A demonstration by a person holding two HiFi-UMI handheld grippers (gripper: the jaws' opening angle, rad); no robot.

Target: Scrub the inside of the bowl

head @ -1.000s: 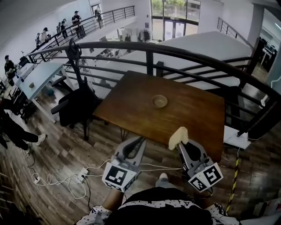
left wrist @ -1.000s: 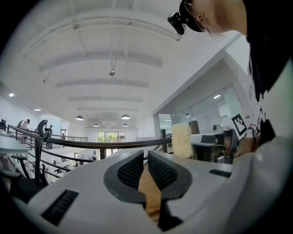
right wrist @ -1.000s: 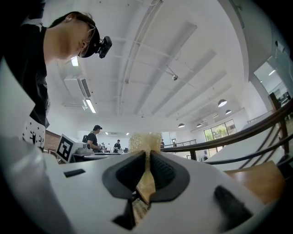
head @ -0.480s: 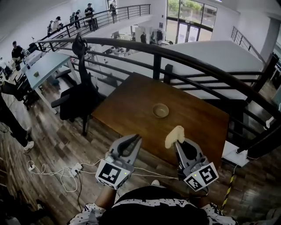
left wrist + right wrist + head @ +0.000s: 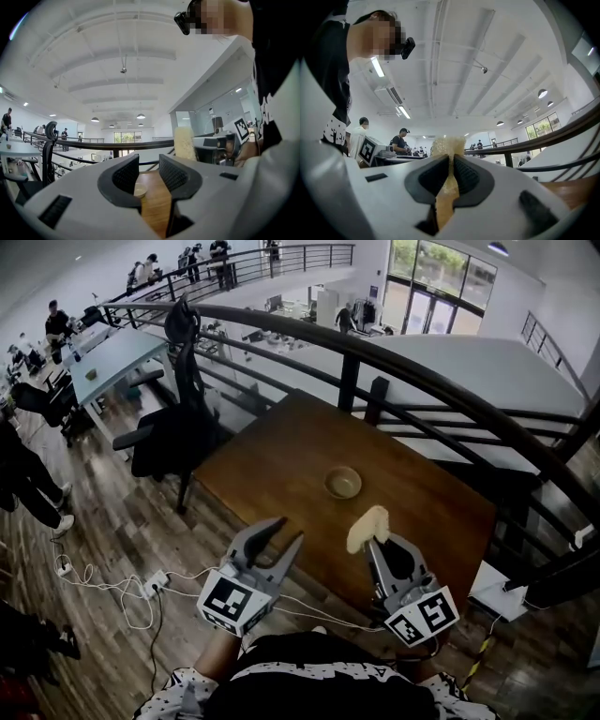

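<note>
One bowl stands near the centre of one wooden table; it appears empty. Two grippers hang at the table's near edge. Left gripper: jaws have just been opening, nothing between them. Right gripper: clamped on one pale sponge.

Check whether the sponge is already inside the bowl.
No: the sponge is clamped in the right gripper, clearly apart from the bowl.

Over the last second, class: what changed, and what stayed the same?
The left gripper has just been opening its jaws, with nothing between them. Both grippers moved forward toward the table. The right gripper still clamps the sponge; the bowl stays put on the table.
</note>
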